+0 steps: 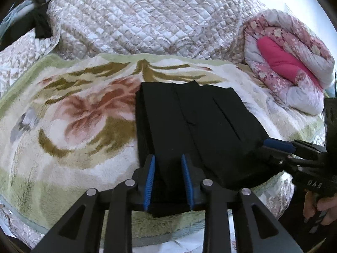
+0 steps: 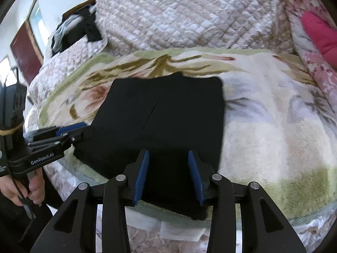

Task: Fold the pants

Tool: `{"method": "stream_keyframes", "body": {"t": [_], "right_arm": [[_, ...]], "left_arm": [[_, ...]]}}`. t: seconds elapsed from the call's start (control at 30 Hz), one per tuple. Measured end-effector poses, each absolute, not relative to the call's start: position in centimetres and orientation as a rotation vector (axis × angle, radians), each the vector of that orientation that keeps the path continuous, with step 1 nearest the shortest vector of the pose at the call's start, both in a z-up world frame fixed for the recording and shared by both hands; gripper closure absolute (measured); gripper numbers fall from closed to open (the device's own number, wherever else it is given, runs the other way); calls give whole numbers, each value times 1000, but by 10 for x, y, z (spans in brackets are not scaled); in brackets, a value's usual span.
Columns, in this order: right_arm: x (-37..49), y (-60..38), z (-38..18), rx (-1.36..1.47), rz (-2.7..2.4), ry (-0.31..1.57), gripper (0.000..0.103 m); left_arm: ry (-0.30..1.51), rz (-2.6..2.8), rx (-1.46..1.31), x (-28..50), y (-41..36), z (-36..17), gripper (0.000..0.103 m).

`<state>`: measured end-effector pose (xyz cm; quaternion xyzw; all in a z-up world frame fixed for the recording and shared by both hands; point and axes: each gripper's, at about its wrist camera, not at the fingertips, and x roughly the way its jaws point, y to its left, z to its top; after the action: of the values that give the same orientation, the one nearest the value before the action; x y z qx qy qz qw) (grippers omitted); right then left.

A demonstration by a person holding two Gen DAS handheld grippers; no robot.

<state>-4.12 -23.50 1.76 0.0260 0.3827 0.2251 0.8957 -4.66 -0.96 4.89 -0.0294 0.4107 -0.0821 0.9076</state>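
Observation:
The black pants [image 1: 195,124] lie folded into a compact rectangle on a floral fleece blanket [image 1: 73,113]; they also show in the right wrist view [image 2: 164,116]. My left gripper [image 1: 168,158] is open, its blue-padded jaws straddling the near left edge of the pants. My right gripper [image 2: 168,154] is open, its jaws straddling the near right edge. The right gripper shows at the right of the left wrist view [image 1: 273,144], at the pants' corner. The left gripper shows at the left of the right wrist view [image 2: 73,129].
A quilted beige bedspread [image 1: 147,16] covers the bed behind the blanket. A rolled pink floral duvet [image 1: 290,63] lies at the right. Dark clothes [image 2: 78,29] sit at the far left of the bed. The bed's near edge runs just below the pants.

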Motion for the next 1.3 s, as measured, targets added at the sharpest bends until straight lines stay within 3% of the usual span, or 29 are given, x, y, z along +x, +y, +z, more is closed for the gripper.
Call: {"method": "stream_keyframes", "body": {"t": [0.3,0.67,0.8,1.0,1.17,1.3], "right_arm": [[-12,-267,28,190,401,855,61],[36,-262,42,159,439,878,61],[54,-244,45,84,470,863,76],[100,-230,11,40,428,963,76],[93,-236,33,58,443,848,76],[102,-232,16,21,406,896,77]], "left_arm": [[872,-145,-137,-29,12,58,72],[896,-239,-75,25,-7,63,71],[857,-279,-88,36,-12,68,71],[897,-305,-78,56,-17,45,71],[883,-302,-72,57,-15,47,71],[881,-292,-82,59,-12,44,70]]}}
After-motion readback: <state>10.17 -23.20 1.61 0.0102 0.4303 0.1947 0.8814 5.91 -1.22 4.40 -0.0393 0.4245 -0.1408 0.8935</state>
